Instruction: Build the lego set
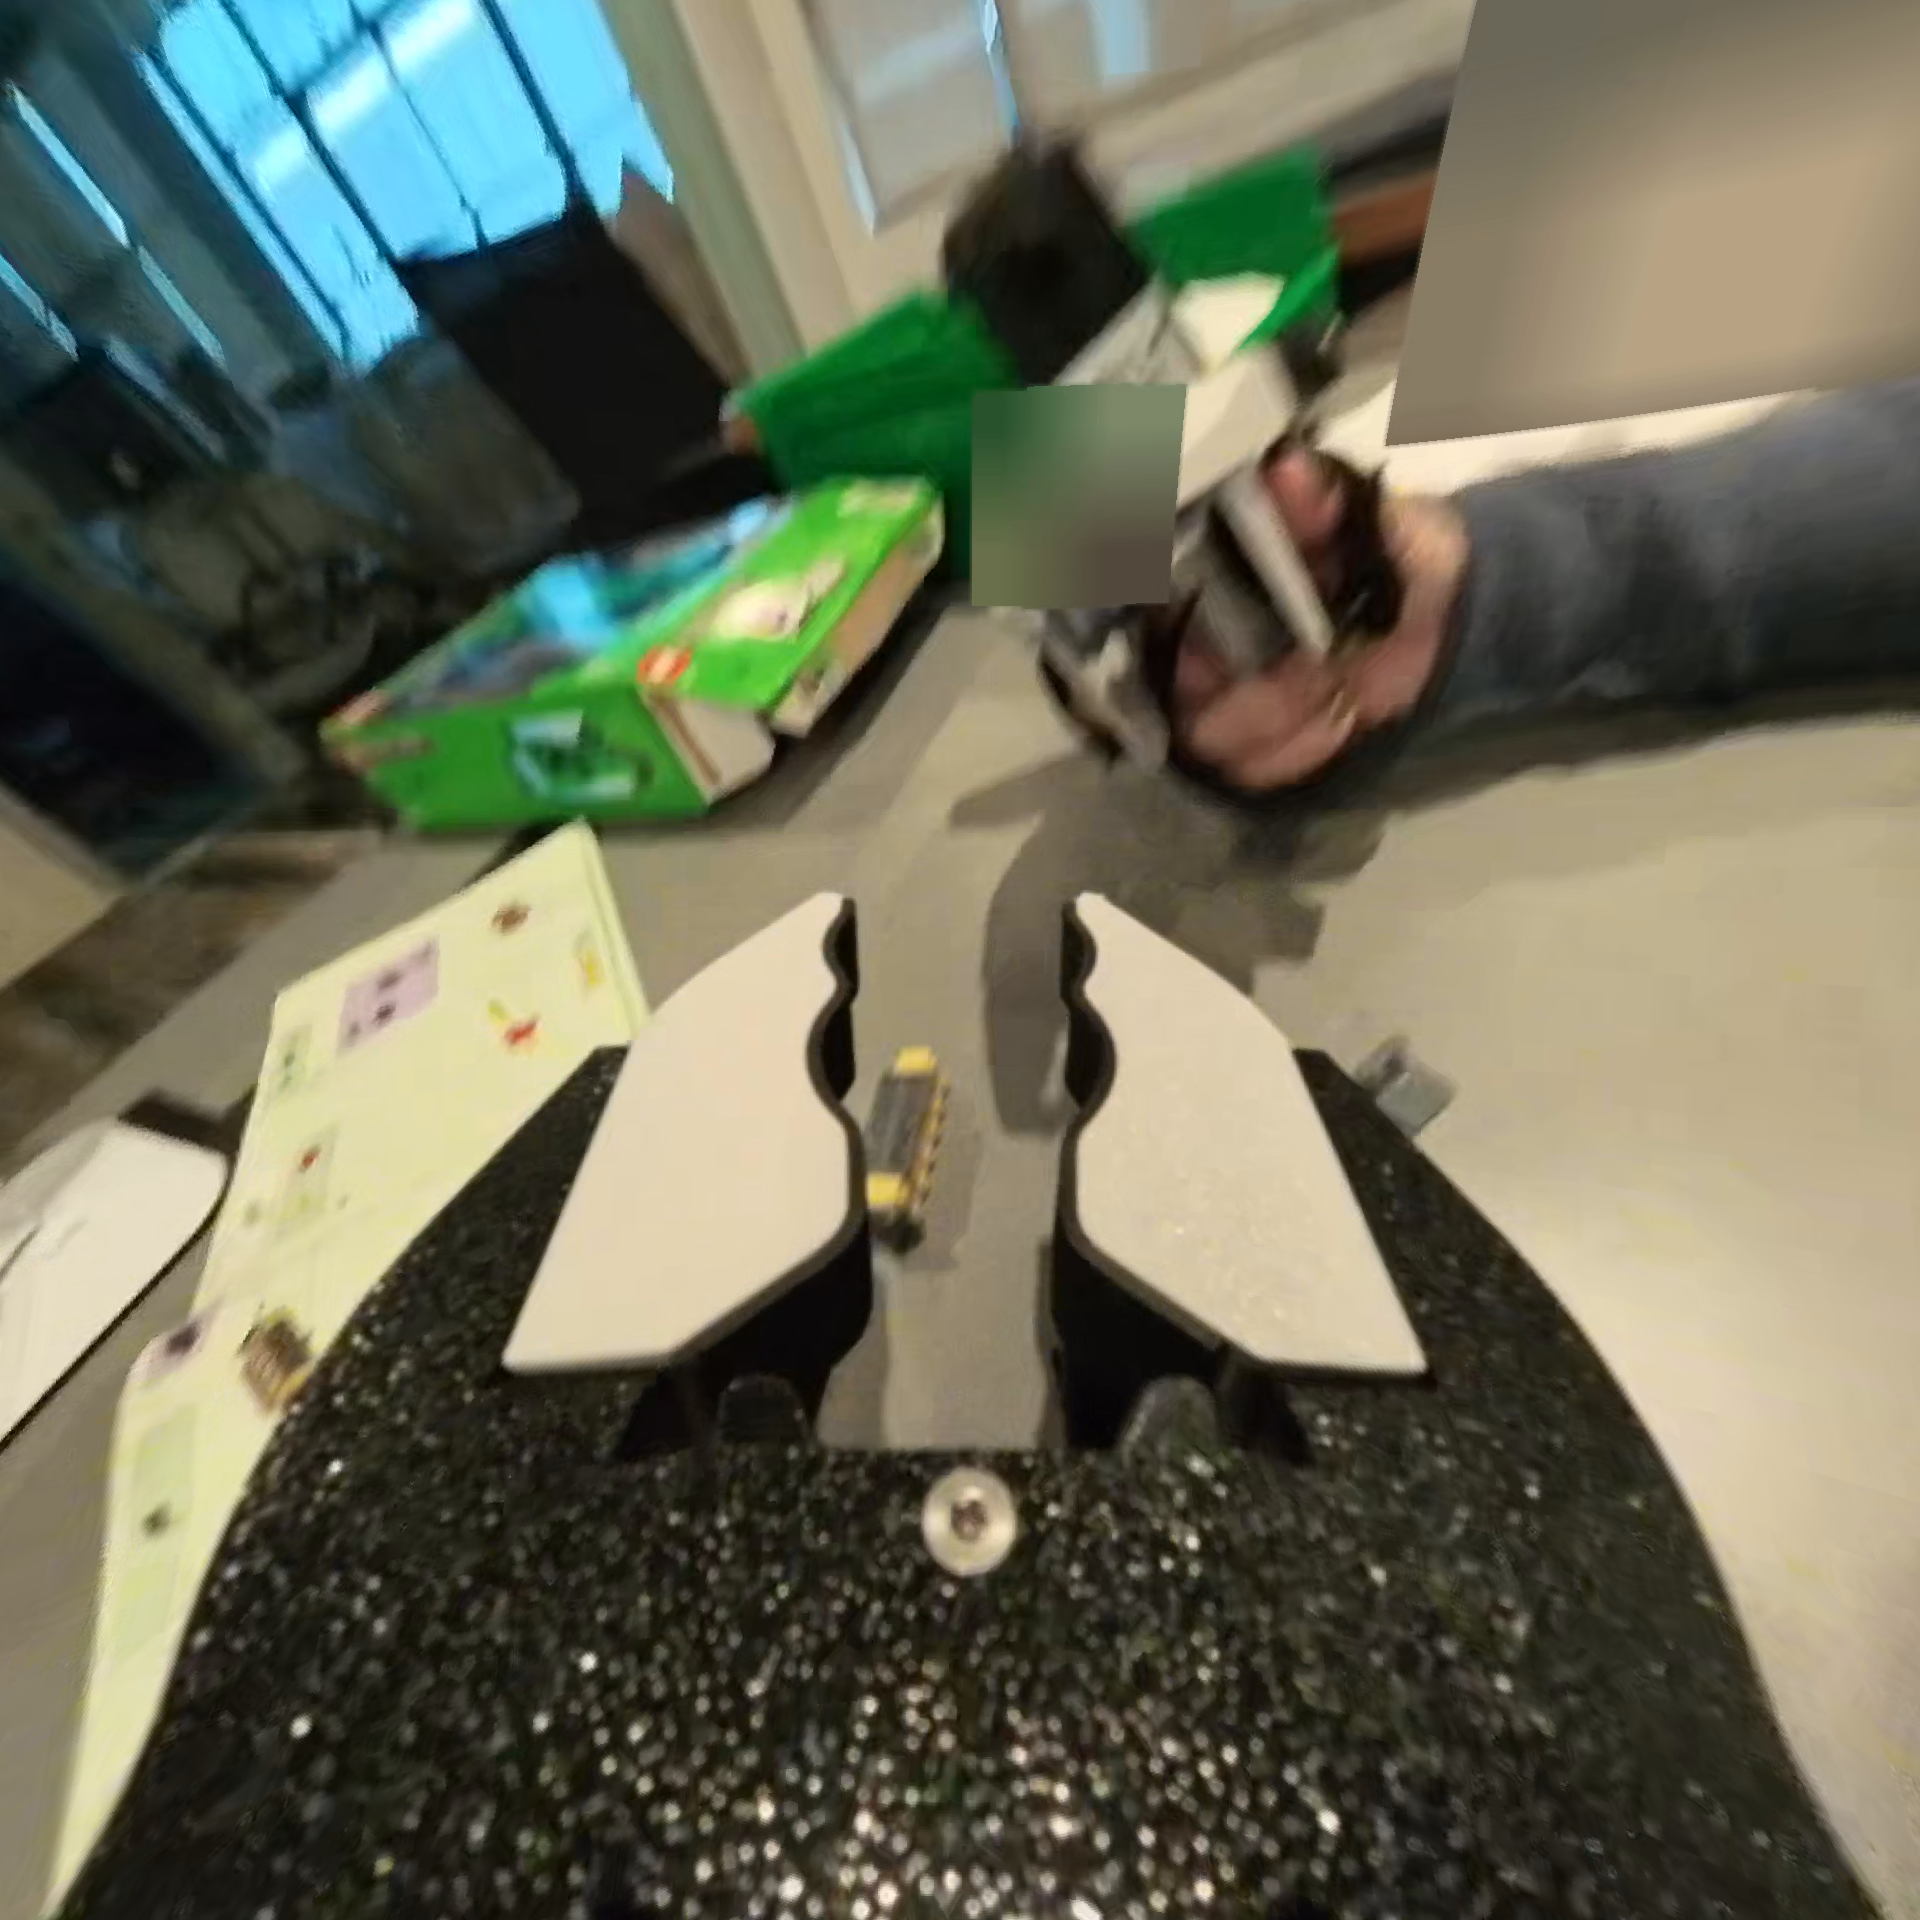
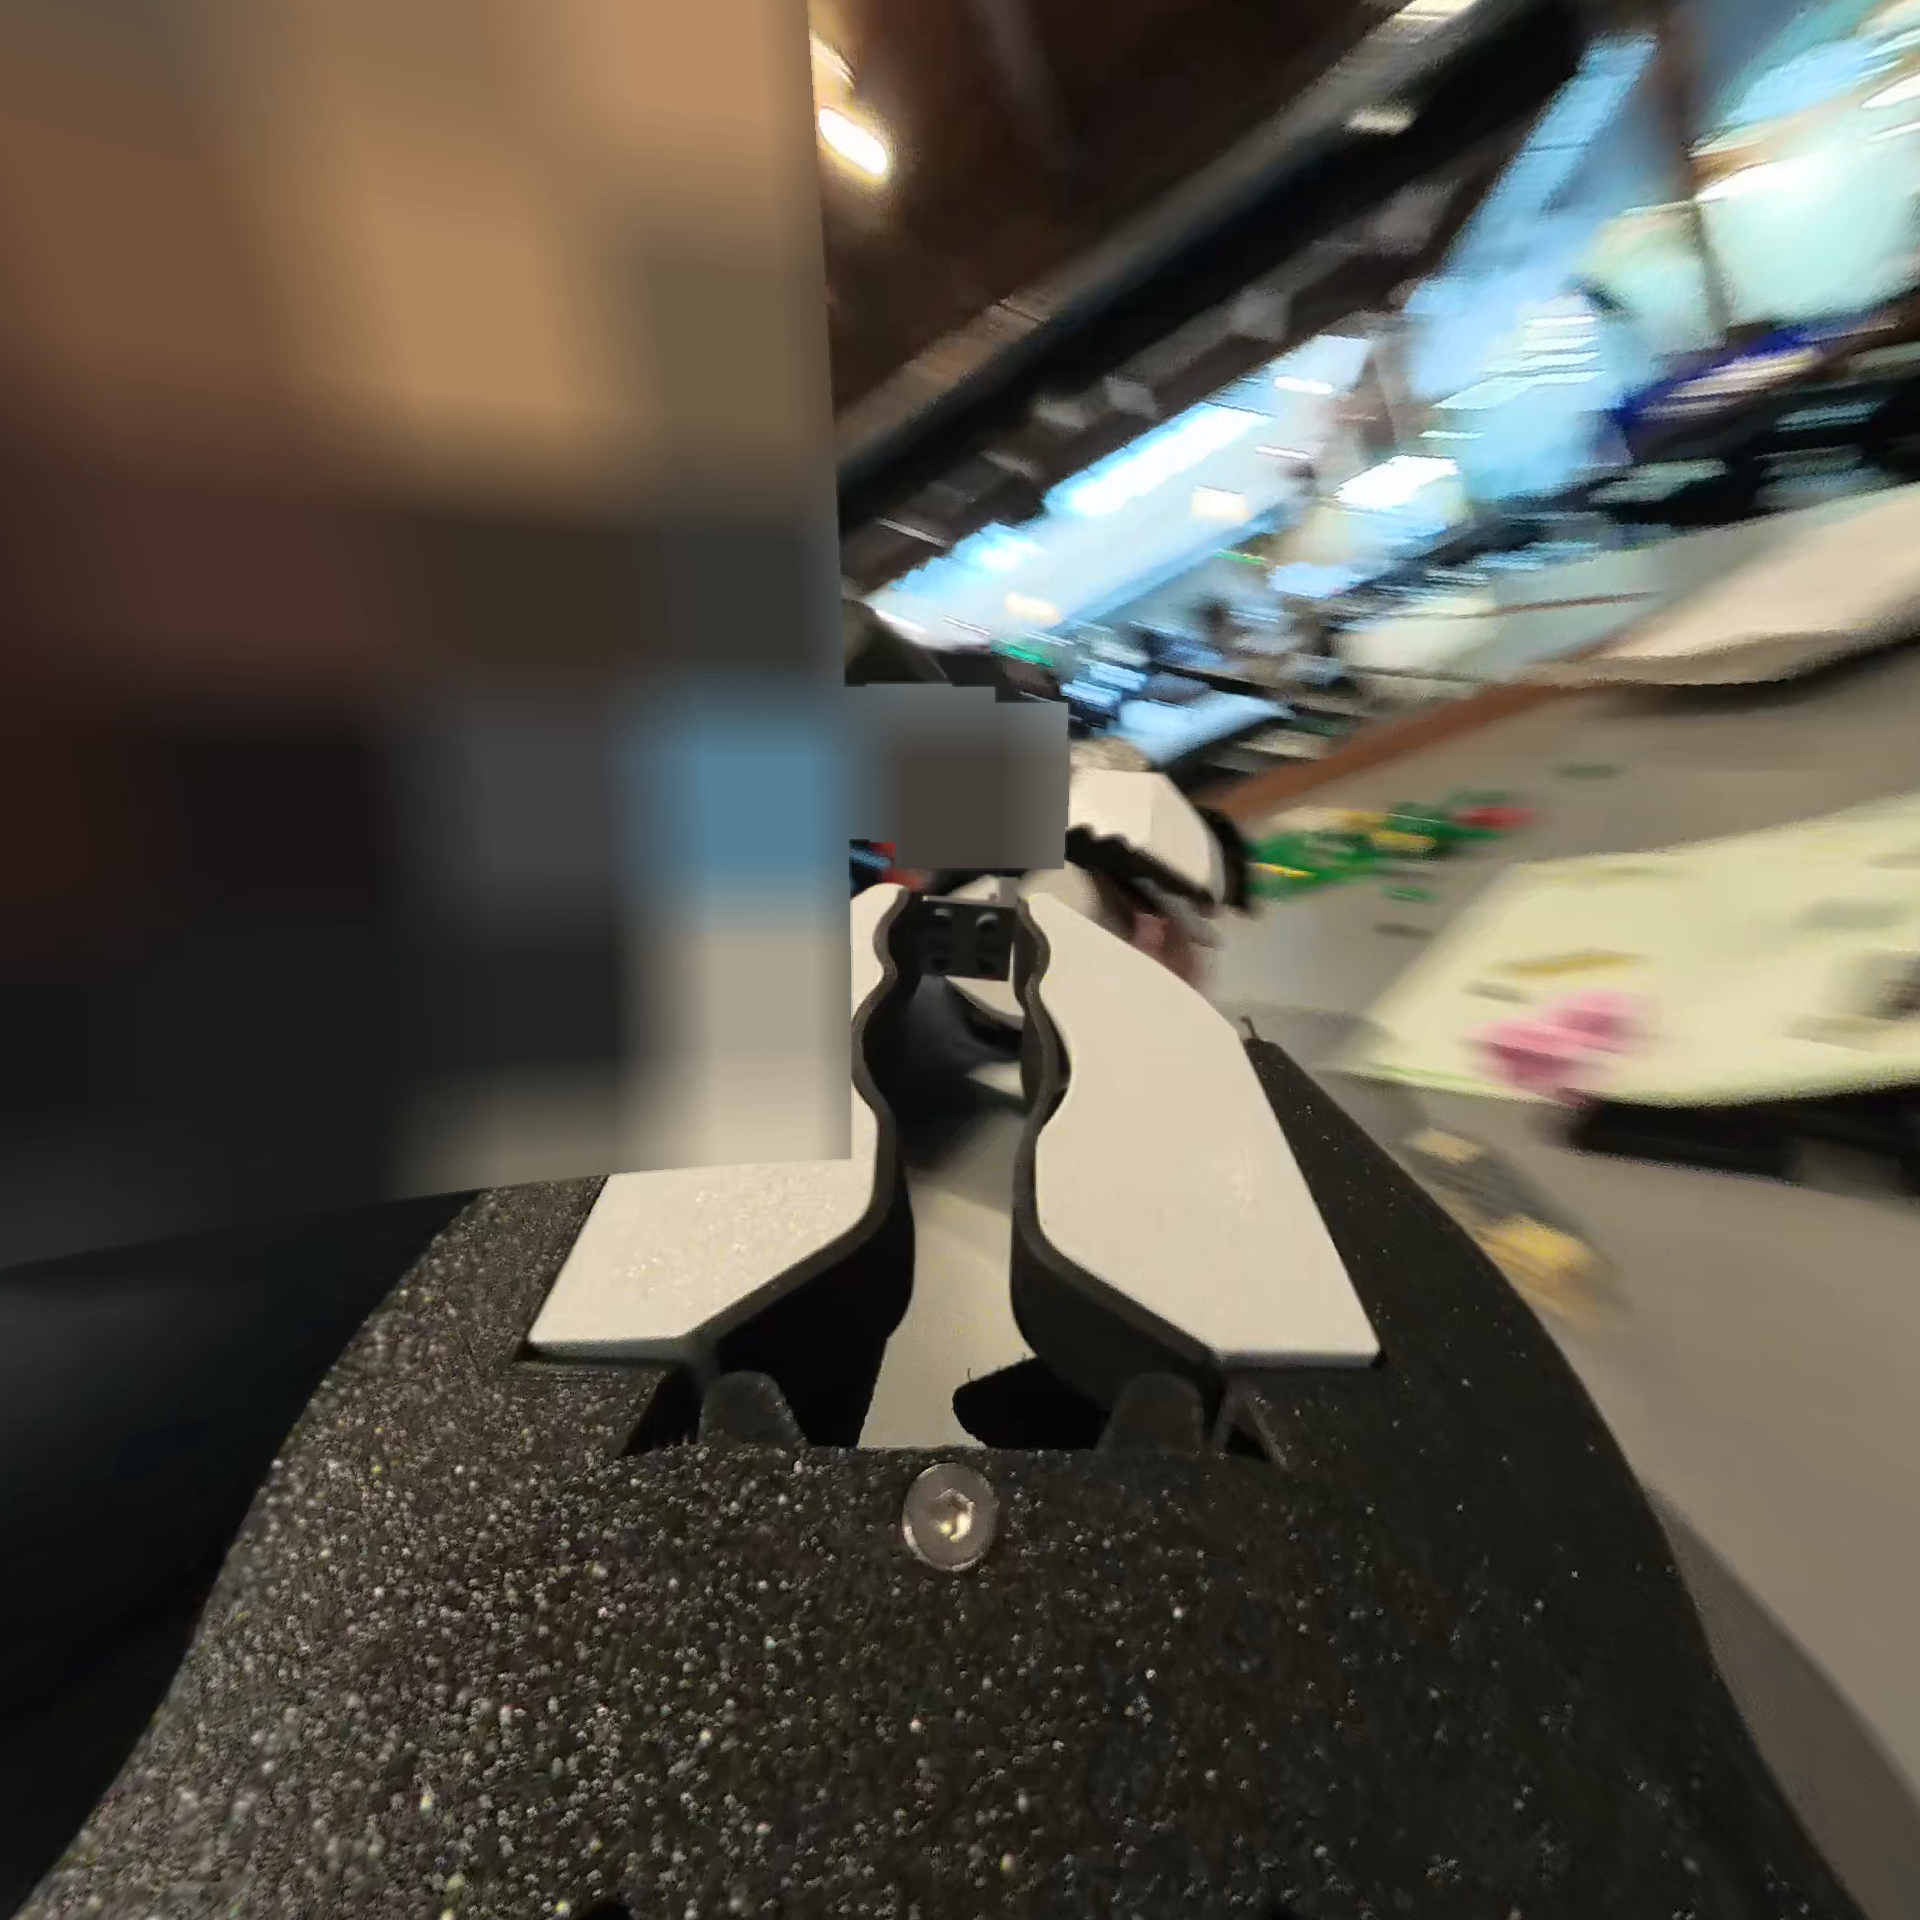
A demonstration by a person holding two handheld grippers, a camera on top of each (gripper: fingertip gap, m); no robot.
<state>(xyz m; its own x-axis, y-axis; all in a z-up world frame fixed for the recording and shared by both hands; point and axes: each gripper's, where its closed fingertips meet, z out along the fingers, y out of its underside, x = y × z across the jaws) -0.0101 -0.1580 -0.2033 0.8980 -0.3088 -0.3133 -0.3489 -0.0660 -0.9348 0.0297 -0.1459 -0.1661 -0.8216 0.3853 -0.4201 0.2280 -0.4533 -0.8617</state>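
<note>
In the left wrist view my left gripper (image 1: pixel 961 920) is open and empty above the grey table. A small black and yellow lego assembly (image 1: pixel 907 1143) lies on the table between its fingers, closer to the left finger. The right gripper (image 1: pixel 1195 582) shows farther off, raised in a person's hand (image 1: pixel 1320 644). In the right wrist view my right gripper (image 2: pixel 954 914) is shut on a small black lego brick (image 2: pixel 966 940), held at the fingertips and lifted off the table. The left gripper's white body (image 2: pixel 1143 831) shows just beyond it.
An open instruction booklet (image 1: pixel 416 1091) lies left of my left gripper and shows in the right wrist view (image 2: pixel 1662 956). A green lego box (image 1: pixel 623 675) stands behind it. A small grey piece (image 1: pixel 1403 1086) lies right. Loose green and yellow bricks (image 2: pixel 1371 831) sit far back.
</note>
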